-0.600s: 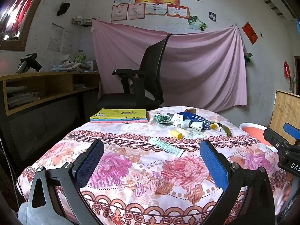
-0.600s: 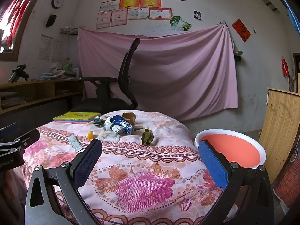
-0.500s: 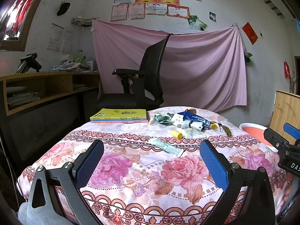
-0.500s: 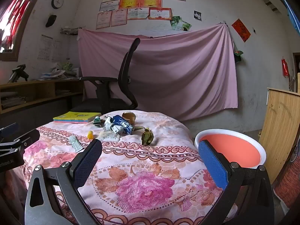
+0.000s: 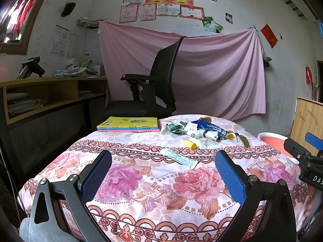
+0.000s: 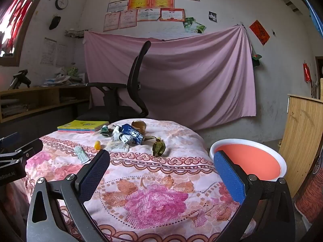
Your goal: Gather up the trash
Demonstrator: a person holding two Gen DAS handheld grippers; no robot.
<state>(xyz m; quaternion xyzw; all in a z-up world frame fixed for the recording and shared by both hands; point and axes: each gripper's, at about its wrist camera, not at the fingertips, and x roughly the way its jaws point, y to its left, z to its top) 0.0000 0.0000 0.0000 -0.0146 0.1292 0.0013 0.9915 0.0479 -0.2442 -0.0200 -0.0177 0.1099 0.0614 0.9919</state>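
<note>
**Blue pads wide, trash well ahead of both grippers**

Blue-padded and spread to their widest, the left gripper (image 5: 163, 173) and the right gripper (image 6: 161, 173) both hang over the near edge of the table (image 5: 141, 191) with nothing between their jaws. The trash lies well ahead of both, toward the far side of the floral cloth. Nearest is a flat wrapper (image 5: 178, 156), lying straight ahead of the left gripper, its long axis slanting from far-left to near-right across that gripper's line. In the right view the same wrapper (image 6: 81, 154) lies off to the left, so the left hand looks the better placed for it. Beyond it lie a yellow cap (image 5: 190, 144) and a clump (image 5: 198, 130) of crumpled packets and a blue pouch. A green leaf (image 6: 158, 147) lies at the clump's right end, nearly straight ahead of the right gripper.

The bin (image 6: 250, 161), white-rimmed and orange inside, stands just beside the table on the right, close by the right gripper, so drops probably go that way.

A stack of books (image 5: 129, 124) sits at the far-left edge, not trash by the look of it. Behind stand a black chair (image 5: 159, 88), a pink sheet (image 5: 212, 70) pinned to the wall, and a wooden desk (image 5: 50, 92) at left.
</note>
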